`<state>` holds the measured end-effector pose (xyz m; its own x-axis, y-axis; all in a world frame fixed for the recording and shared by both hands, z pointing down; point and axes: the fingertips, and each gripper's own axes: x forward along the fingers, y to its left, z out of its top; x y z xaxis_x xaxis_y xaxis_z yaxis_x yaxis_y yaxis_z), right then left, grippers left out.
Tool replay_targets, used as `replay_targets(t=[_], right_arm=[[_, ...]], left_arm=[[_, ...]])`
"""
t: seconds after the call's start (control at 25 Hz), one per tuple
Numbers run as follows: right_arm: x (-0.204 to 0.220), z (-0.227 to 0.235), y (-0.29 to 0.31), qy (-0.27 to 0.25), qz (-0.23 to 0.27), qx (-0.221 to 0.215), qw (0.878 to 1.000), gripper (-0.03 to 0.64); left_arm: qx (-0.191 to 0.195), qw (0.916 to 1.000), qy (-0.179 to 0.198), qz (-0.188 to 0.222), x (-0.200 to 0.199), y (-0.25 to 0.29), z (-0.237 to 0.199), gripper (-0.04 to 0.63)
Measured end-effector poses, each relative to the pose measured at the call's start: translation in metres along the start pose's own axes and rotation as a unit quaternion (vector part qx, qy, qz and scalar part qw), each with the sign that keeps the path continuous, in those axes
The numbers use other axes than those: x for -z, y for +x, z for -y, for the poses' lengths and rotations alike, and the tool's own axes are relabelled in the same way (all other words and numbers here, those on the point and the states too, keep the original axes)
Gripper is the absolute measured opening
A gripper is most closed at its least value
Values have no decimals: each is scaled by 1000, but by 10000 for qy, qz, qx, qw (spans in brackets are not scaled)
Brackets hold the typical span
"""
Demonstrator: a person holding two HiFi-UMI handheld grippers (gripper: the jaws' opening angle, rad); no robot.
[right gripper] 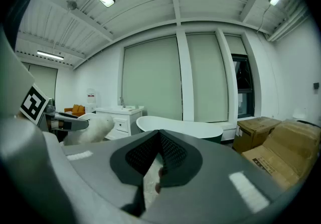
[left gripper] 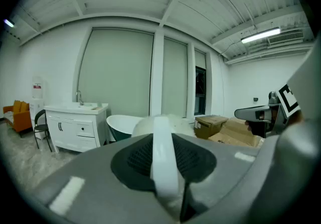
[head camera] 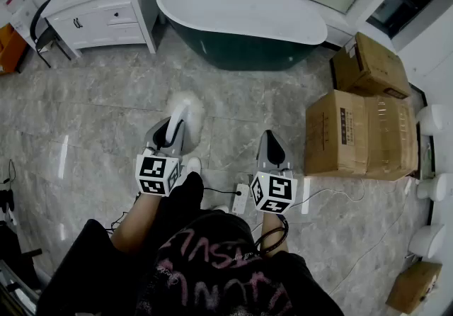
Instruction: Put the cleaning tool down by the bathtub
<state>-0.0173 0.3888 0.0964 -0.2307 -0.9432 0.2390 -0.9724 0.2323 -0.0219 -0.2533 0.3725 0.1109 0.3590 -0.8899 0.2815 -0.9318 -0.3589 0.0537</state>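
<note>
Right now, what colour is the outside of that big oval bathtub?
Dark green outside, white rim and inside: the freestanding oval bathtub shows best in the head view.

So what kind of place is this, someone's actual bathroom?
Probably a bathroom set up in a showroom or test space, not a home. There is a freestanding bathtub and a white vanity with a tap, but also cardboard boxes stacked nearby and a bare, industrial-looking ceiling.
</note>
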Motion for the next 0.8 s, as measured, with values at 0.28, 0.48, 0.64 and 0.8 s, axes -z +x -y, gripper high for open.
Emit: replay_targets(t=[0.28,0.48,0.64,0.8], right_arm=[[0,-5,8,26,1,6,10000,11],[-2,-7,12,39,21,11,10000,11],[0,-8,15,106,-8,0,9999,12],[7,-7,23,88,-119,50,9999,12]], left_arm=[[9,10000,22,-73,4,3,-8,83],[12,9999,3,-125,6,5,-11,82],[15,9997,-66,-219,11,7,-17,83],[20,9995,-154,-285,19,14,-22,83]])
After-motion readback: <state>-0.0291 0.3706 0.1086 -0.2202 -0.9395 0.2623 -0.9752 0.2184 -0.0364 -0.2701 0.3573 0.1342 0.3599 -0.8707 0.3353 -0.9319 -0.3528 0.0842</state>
